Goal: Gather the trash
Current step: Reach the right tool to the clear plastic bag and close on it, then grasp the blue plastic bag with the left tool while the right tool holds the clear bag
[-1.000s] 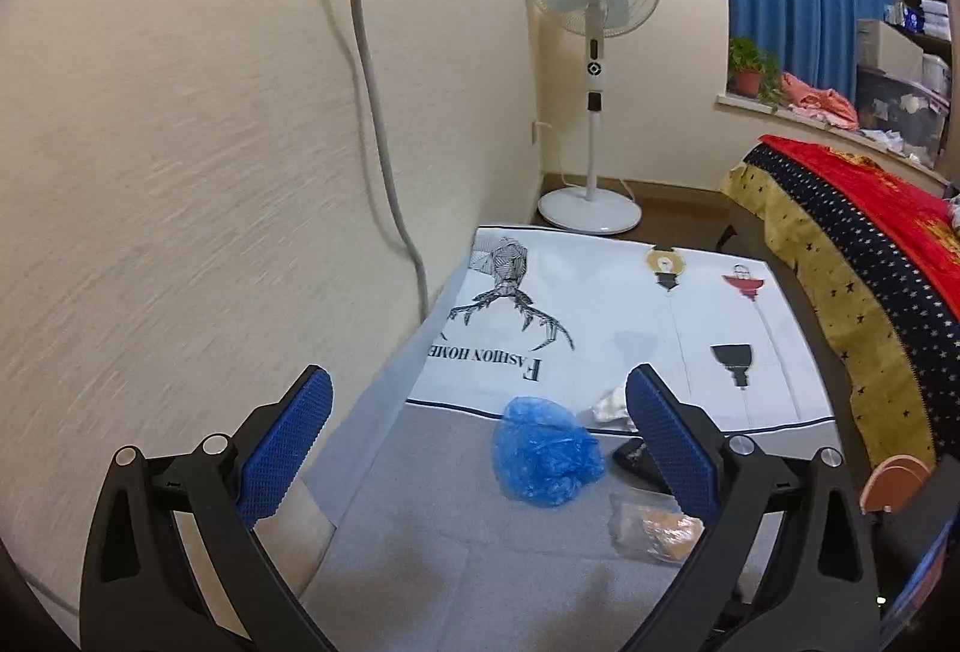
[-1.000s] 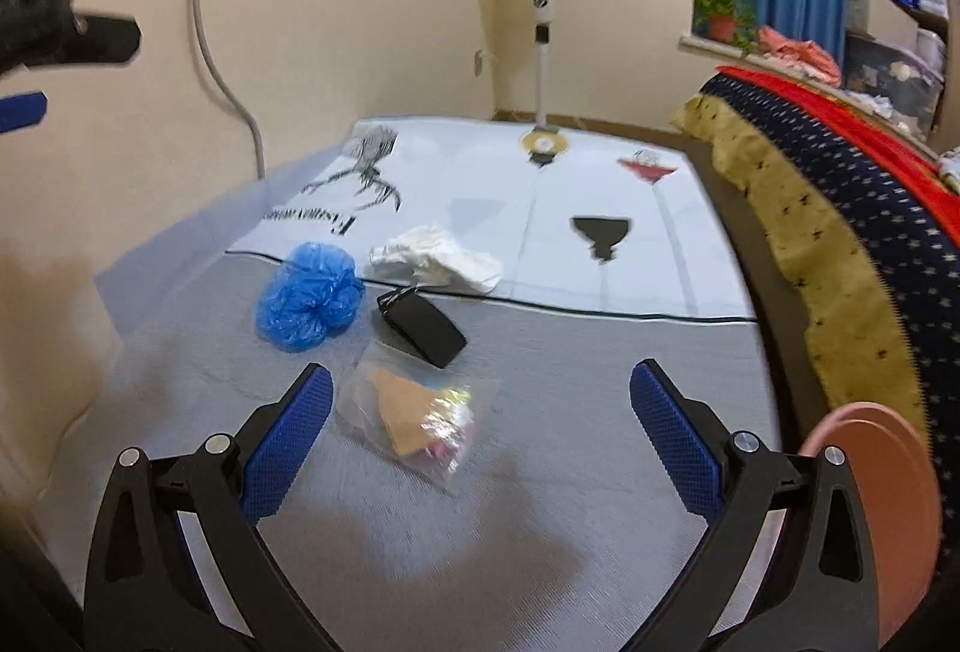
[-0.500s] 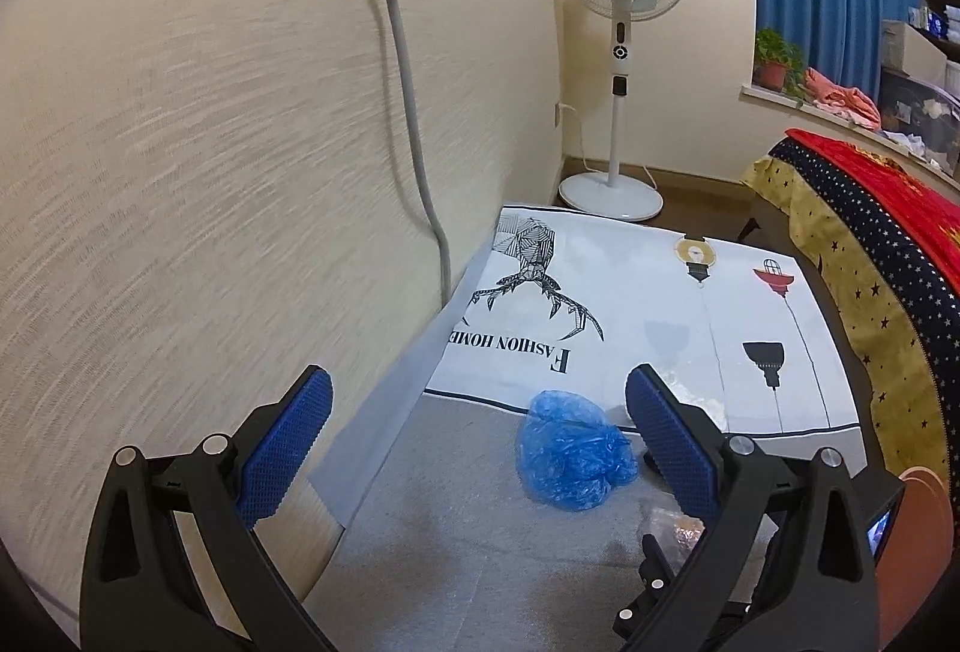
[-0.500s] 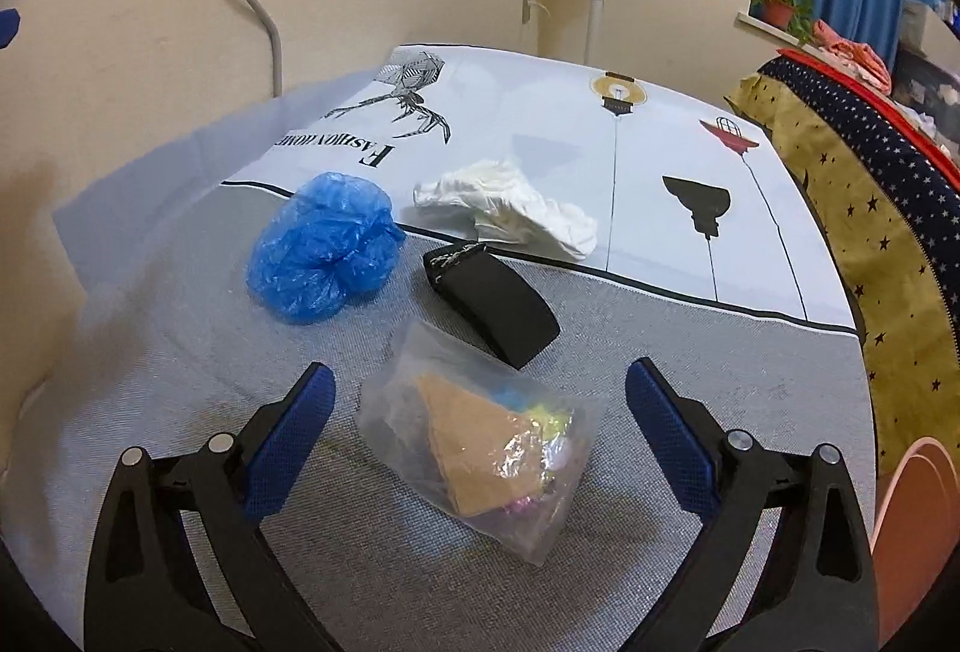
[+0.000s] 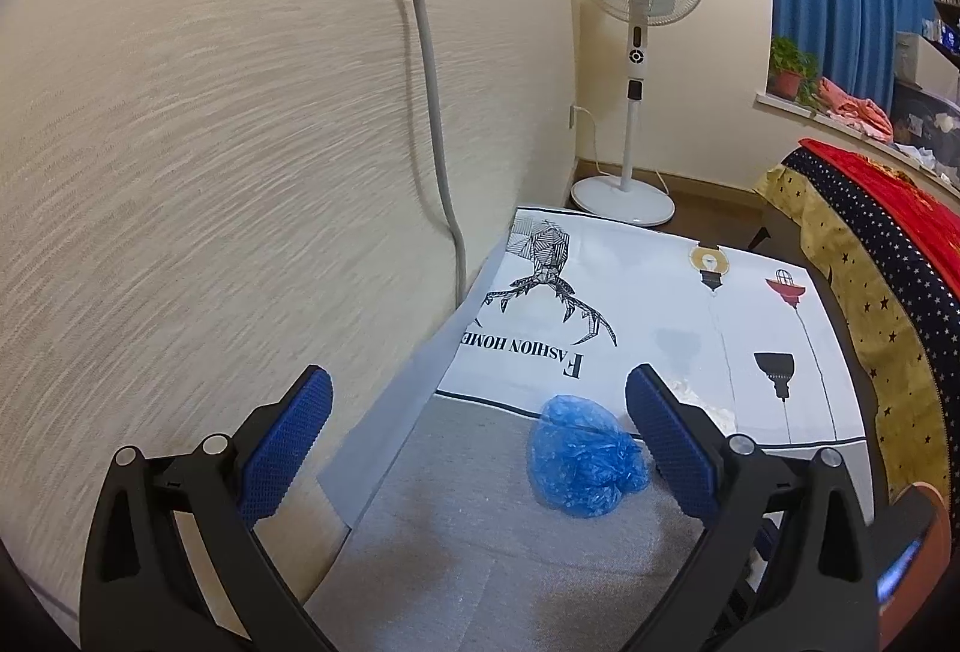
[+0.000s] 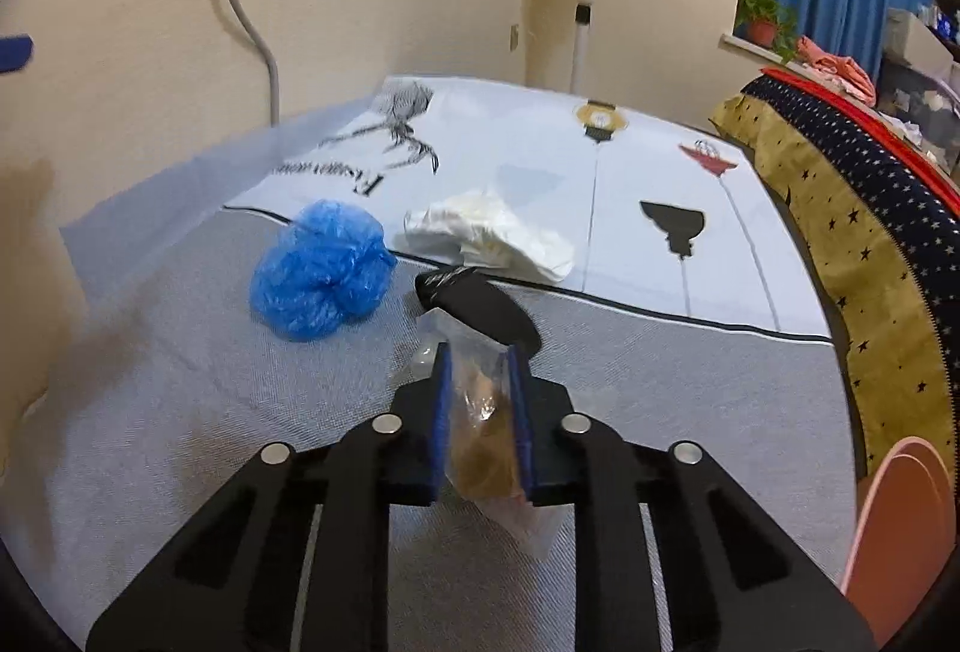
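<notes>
Since a second ago the right gripper [image 6: 480, 400] has dropped onto the clear plastic bag [image 6: 480, 412] and is closing, bag between its pads; left gripper [image 5: 477, 442] hangs wide open, empty, blue crumpled bag [image 5: 585, 466] at its one o'clock; white wad [image 6: 489, 235] lies at twelve o'clock from the right.

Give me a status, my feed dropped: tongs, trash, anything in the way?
Right tongs closing on clear trash bag. Left tongs open, empty. Black case touching the bag's far end.
</notes>
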The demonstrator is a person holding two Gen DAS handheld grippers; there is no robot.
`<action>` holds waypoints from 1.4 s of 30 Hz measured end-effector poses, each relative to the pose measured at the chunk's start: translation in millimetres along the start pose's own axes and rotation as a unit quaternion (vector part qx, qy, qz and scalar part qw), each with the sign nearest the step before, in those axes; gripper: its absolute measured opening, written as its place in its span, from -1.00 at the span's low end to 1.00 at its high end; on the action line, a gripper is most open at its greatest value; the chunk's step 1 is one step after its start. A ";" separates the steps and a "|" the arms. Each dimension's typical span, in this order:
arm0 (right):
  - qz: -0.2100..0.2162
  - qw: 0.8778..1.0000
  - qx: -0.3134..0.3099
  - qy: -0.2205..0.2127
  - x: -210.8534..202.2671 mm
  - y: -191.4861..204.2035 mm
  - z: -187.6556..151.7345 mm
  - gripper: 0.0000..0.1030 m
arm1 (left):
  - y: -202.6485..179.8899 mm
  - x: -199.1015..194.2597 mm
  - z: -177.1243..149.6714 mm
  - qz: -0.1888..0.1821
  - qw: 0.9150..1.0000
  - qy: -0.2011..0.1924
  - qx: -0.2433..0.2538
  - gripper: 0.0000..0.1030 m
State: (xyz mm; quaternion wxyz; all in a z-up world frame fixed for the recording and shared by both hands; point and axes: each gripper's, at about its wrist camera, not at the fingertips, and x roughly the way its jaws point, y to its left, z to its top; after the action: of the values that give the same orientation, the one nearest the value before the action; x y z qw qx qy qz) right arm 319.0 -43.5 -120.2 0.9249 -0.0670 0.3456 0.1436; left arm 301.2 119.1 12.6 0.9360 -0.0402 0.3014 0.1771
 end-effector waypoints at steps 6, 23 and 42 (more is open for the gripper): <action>0.016 0.999 0.026 -0.020 -60.5 -24.1 13.0 -0.68 | 0.3 4.0 -4.9 -0.020 1.000 -0.010 -0.013 0.85; -0.079 0.993 0.067 -0.049 -226.1 -133.6 -22.3 -0.66 | -60.6 104.0 -67.4 -0.082 0.993 0.040 0.072 0.84; -0.079 0.994 0.068 -0.039 -214.2 -145.0 -24.1 -0.66 | -66.5 147.9 -82.9 -0.141 0.984 0.104 0.043 -0.55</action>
State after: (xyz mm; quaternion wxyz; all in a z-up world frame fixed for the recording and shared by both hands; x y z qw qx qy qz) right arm 195.0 -233.6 6.3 0.9486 -0.0250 0.3118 0.0491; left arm 391.0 87.3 -142.6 0.9161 -0.0599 0.3958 0.0245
